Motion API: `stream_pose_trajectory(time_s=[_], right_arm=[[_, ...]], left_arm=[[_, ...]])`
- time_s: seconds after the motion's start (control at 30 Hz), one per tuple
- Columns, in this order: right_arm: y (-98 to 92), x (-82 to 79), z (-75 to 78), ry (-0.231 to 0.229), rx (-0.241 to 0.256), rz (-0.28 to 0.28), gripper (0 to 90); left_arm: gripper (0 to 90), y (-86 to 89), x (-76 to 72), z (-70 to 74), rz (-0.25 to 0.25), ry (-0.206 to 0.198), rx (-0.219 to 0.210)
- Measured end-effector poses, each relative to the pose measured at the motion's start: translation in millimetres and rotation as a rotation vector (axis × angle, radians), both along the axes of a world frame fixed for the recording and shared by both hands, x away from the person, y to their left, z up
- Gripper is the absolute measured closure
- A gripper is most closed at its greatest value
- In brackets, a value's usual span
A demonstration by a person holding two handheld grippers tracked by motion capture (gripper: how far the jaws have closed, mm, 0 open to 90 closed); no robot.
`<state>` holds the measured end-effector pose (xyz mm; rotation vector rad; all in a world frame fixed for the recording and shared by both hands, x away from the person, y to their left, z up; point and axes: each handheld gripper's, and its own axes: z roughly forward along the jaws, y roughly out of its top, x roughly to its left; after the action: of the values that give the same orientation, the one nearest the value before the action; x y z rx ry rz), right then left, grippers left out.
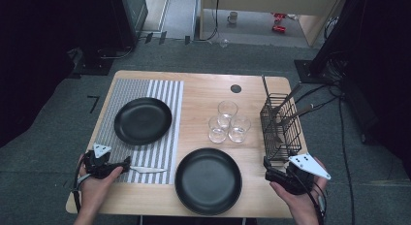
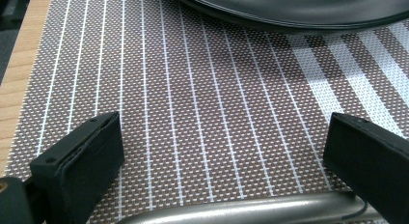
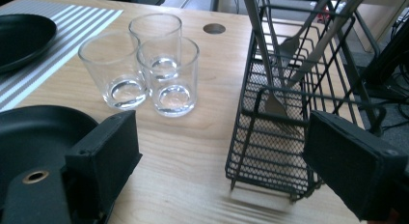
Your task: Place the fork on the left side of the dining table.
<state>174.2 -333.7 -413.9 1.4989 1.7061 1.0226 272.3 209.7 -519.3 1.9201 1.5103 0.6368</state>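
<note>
High view: left claw point(image 1: 127, 163) open beside knife point(image 1: 148, 170).

The counter point(image 1: 203, 89) is pale, smooth wood. The placemat point(image 2: 202, 113) is a rough woven mesh. The knife point(image 2: 251, 210) is brushed metal with a dull sheen, the plates point(image 1: 143, 120) glossy black, the glasses point(image 3: 164, 69) clear, the basket point(image 3: 284, 137) matt black wire.

Two handheld black grippers: left gripper point(image 1: 127, 161) and right gripper point(image 1: 266, 163), each topped by a grey three-cornered plate with small dark holes. Thick, blocky matte black jaws with padded inner faces. Brass-coloured ringed hole behind one jaw of each. Black cables trailing back past bare, sleeveless forearms.
</note>
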Motion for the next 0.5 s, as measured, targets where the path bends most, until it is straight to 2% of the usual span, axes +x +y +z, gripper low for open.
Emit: stream_pose_trajectory(time_s=[0.3,0.5], right_arm=[[2.9,12.5,18.6,-0.017,-0.005,-0.003,12.4],[6.2,23.2,29.0,-0.023,-0.030,-0.005,13.6]], left_arm=[[0.7,-0.3,-0.3,0.0,0.000,0.000,0.001],[0.7,-0.5,-0.3,0.0,0.000,0.000,0.000]])
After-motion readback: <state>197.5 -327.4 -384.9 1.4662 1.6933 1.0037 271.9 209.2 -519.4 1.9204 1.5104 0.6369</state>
